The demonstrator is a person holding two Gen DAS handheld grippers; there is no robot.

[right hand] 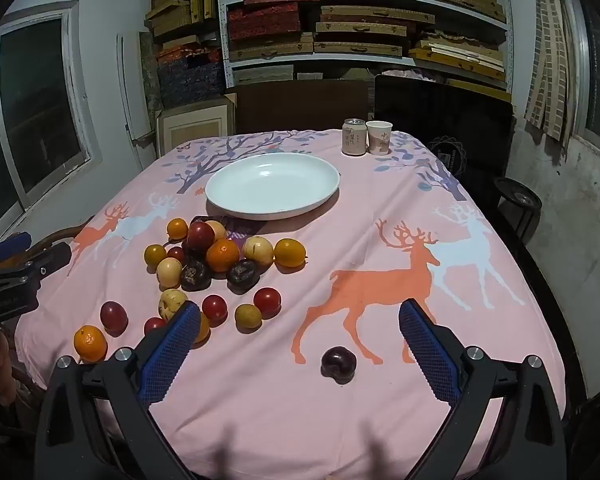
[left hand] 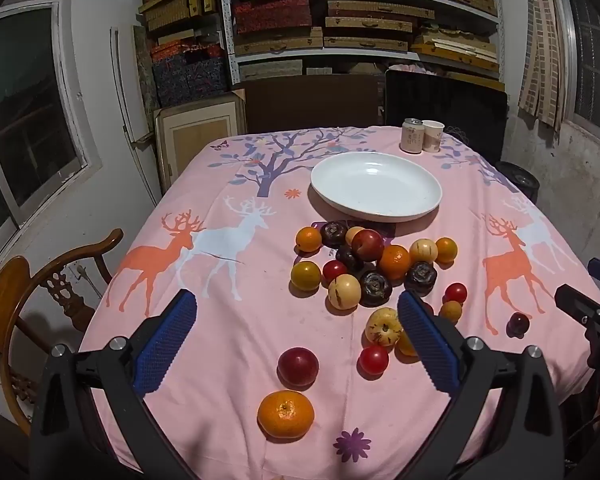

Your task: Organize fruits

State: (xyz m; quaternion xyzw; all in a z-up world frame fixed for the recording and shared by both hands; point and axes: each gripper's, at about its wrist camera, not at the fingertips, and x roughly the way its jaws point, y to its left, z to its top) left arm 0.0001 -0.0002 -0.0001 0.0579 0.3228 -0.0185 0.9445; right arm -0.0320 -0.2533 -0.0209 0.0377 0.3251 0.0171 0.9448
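A white plate [left hand: 376, 186] sits empty at the table's far middle; it also shows in the right wrist view [right hand: 271, 184]. A pile of several fruits [left hand: 364, 264] lies in front of it: oranges, red plums, dark mangosteens, pale yellow fruits. Nearer me lie a red plum [left hand: 297, 366] and an orange [left hand: 285, 414]. My left gripper [left hand: 297, 340] is open and empty above them. My right gripper [right hand: 300, 344] is open and empty, with a lone dark plum [right hand: 338, 362] on the cloth between its fingers. The fruit pile [right hand: 215, 256] lies to its left.
A pink deer-print cloth [right hand: 380, 248] covers the table. A can [left hand: 412, 136] and a paper cup [left hand: 432, 136] stand at the far edge. A wooden chair [left hand: 39, 292] stands at the left. Shelves of boxes [left hand: 340, 20] fill the back wall.
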